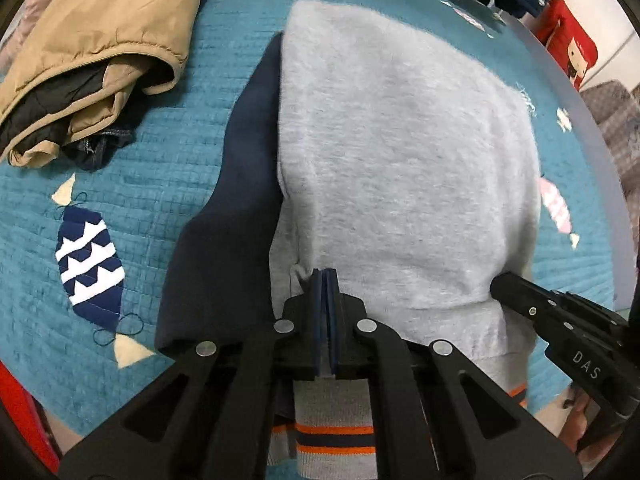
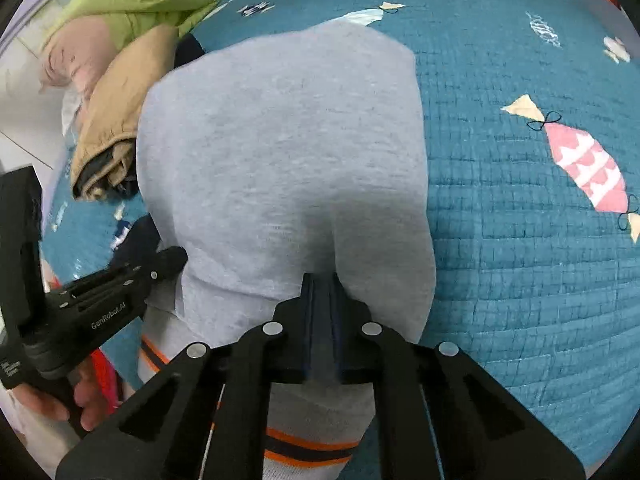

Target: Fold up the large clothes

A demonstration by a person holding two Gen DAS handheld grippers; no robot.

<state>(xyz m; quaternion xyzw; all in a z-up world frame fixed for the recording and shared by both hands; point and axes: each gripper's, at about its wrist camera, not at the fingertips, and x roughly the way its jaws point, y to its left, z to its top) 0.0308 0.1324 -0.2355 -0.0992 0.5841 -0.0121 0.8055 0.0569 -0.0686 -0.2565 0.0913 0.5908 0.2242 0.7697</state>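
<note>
- Both my grippers, left [image 1: 325,280] and right [image 2: 320,282], are pinched closed on the near edge of the grey sweatshirt [image 1: 400,140], lying on the teal quilt [image 1: 40,216].
- Soft, light and floppy, I judge; corners by the striped hem [image 1: 334,438] suit gripping.

1. I am working in a home, most likely a bedroom: a teal quilted bedspread [image 2: 520,280] stitched with fish shapes covers the whole surface under me.
2. Household clothes lie on it: a tan padded jacket [image 1: 104,40] and a lime-green puffy garment [image 2: 132,0].
3. Past the bed edge I see a red cartoon-printed box [image 1: 568,44] and pale floor [image 2: 24,120].
</note>
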